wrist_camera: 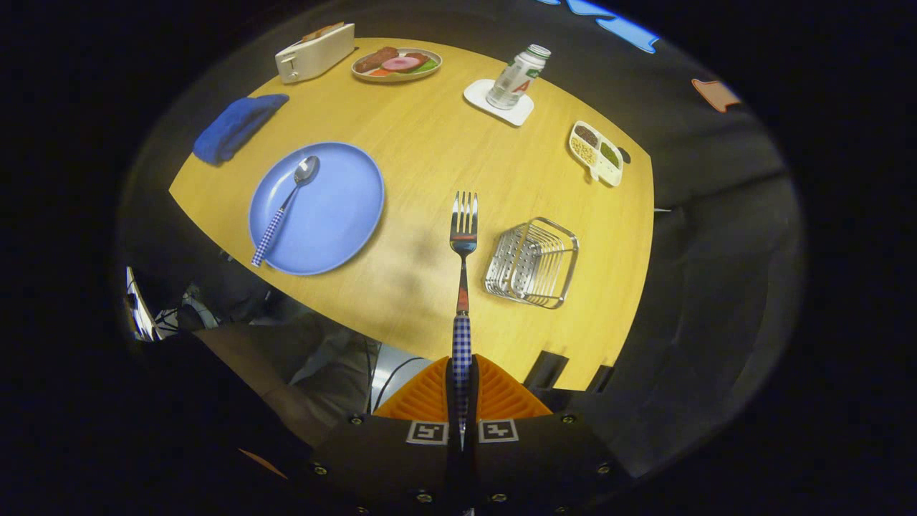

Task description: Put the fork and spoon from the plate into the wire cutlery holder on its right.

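My gripper [462,383] is shut on the fork [463,236], pinching its blue checked handle between both fingers. The fork points straight ahead with its tines up, raised high above the wooden table [430,150]. The wire cutlery holder [532,263] stands on the table just to the right of the fork's neck and holds nothing that I can see. On the blue plate [329,215], left of the fork, lies the spoon [285,208] with its bowl toward the far side and its checked handle reaching over the plate's near rim.
Beyond the plate lie a folded blue cloth [236,127], a white toaster [315,51] and a plate of food [396,64]. A bottle [517,77] stands on a white coaster, with a divided snack dish [596,153] further right. A person's legs show below the table's near edge.
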{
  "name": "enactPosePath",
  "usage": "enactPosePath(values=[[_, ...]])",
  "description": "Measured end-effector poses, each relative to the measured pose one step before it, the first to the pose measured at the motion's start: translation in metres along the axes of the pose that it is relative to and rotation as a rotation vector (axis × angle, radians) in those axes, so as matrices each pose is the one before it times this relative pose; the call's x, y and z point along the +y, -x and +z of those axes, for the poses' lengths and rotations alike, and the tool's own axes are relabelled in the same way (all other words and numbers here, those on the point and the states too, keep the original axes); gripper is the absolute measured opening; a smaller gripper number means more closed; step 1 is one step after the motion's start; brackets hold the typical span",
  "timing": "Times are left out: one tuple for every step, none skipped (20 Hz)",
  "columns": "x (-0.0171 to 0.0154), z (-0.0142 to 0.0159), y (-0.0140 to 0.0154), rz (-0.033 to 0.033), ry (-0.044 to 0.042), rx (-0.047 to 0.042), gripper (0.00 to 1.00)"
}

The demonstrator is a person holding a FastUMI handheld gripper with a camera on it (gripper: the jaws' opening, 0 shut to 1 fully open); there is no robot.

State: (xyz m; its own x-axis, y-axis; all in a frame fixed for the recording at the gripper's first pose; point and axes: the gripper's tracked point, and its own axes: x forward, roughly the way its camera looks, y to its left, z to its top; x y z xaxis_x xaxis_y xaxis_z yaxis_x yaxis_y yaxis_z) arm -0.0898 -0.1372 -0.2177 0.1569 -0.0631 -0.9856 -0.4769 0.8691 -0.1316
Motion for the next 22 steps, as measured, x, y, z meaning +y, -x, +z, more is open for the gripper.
enactPosePath(values=[[-0.00992,-0.00672,-0.00086,-0.00868,0.00190,0.02026,0.01],[-0.00790,-0.00376,0.00031,-0.00404,0.00039,0.01685,0.01],[-0.00691,-0.00360,-0.00174,-0.00466,0.00356,0.01256,0.01],[-0.00679,-0.00267,-0.00069,-0.00627,0.00876,0.01259,0.01],[-0.00526,-0.00362,-0.00267,-0.00394,0.01121,0.01818,0.01],[-0.00681,-0.00190,-0.00141,-0.00564,0.00932,0.01583,0.01],[-0.00550,-0.00079,-0.00255,-0.00374,0.00887,0.01402,0.01],[-0.00529,0.00100,-0.00244,-0.00205,0.01189,0.01009,0.01],[-0.00481,-0.00004,-0.00189,-0.00686,0.01491,0.01263,0.01],[-0.00489,0.00076,-0.00198,-0.00744,0.01426,0.01826,0.01],[-0.00419,-0.00028,-0.00304,-0.00596,0.02050,0.01719,0.01],[-0.00434,0.00376,-0.00167,-0.00429,0.01482,0.01075,0.01],[-0.00319,0.00305,-0.00370,-0.00432,0.01346,0.01093,0.01],[-0.00526,0.00266,-0.00270,-0.00965,0.01458,0.01211,0.01],[-0.00231,0.00168,-0.00306,0.00158,0.01397,0.01773,0.01],[-0.00359,0.00183,-0.00251,-0.00342,0.01326,0.01869,0.01],[-0.00102,0.00109,-0.00107,0.00106,0.01183,0.01476,0.01],[-0.00101,0.00274,-0.00164,0.00141,0.01187,0.01548,0.01],[-0.00103,0.00225,-0.00241,0.00123,0.01114,0.00849,0.01],[-0.00187,0.00306,-0.00146,-0.00181,0.01213,0.01090,0.01],[-0.00186,0.00173,-0.00346,-0.00071,0.00756,0.01185,0.01],[-0.00242,0.00214,-0.00189,-0.00473,0.00859,0.01371,0.01]])
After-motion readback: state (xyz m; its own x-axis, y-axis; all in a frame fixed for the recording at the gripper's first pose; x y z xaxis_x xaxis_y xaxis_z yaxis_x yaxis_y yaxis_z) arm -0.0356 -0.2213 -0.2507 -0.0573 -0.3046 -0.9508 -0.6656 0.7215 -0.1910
